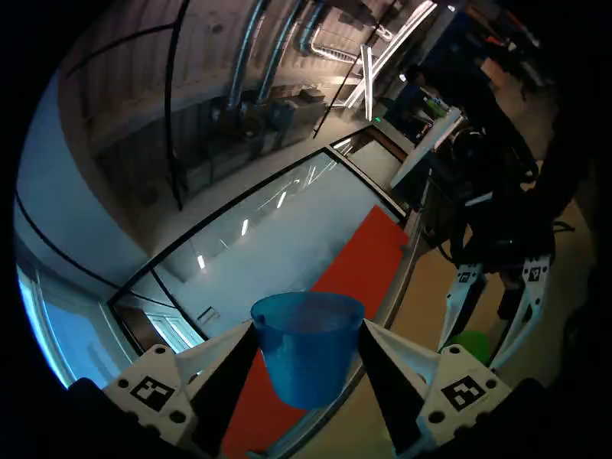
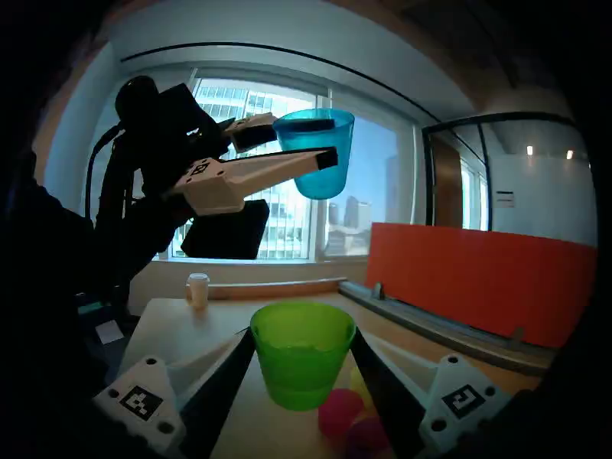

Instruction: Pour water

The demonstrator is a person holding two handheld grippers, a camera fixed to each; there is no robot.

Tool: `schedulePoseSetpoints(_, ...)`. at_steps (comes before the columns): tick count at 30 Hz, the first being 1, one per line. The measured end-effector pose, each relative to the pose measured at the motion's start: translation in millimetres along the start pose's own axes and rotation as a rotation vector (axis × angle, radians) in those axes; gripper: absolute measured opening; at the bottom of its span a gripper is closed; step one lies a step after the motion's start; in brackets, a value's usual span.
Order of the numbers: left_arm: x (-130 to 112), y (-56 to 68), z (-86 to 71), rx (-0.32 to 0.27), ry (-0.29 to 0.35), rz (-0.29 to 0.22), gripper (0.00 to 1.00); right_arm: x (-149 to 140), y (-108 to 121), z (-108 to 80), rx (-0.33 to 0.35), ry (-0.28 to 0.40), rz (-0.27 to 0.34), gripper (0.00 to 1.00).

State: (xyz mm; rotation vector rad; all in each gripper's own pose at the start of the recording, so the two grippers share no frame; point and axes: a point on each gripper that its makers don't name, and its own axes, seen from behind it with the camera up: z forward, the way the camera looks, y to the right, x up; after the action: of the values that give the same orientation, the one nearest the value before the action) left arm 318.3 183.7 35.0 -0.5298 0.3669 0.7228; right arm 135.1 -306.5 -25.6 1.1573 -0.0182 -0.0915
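In my right gripper view, strong daylight pours in through the big window (image 2: 260, 191). It is so bright that the person (image 2: 46, 252) beside it looks almost black. The blue cup (image 2: 315, 153) and the green cup (image 2: 302, 356) glow as light shines through them. My left gripper view is dimmer. Long ceiling lamps (image 1: 369, 73) shine white, and small bright spots bounce off the glass wall (image 1: 252, 245). Straight lines bend near the edges of both views.

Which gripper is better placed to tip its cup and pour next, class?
Left, probably. The left gripper holds the blue cup high, well above the green cup, which the right gripper holds low by the table, so tipping it would pour downward.
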Motion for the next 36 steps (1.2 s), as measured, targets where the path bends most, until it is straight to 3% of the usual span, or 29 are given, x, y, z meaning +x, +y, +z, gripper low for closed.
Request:
schedulePoseSetpoints(14,-2.9,-5.7,2.8,-0.014,0.012,-0.282,0.84,3.1,1.4,-0.9,-0.004,0.006,-0.003,0.91)
schedulePoseSetpoints(24,-10.5,-12.4,5.8,-0.036,0.01,-0.539,0.84,5.7,2.8,-1.7,-0.011,0.013,0.0,0.91)
schedulePoseSetpoints(33,-22.2,-5.9,6.4,-0.066,-0.012,-0.721,0.85,7.2,3.5,-1.9,-0.013,0.015,-0.001,0.91)
schedulePoseSetpoints(36,-26.8,-3.4,5.6,-0.072,-0.022,-0.761,0.85,7.5,3.8,-2.6,-0.014,0.015,0.0,0.91)
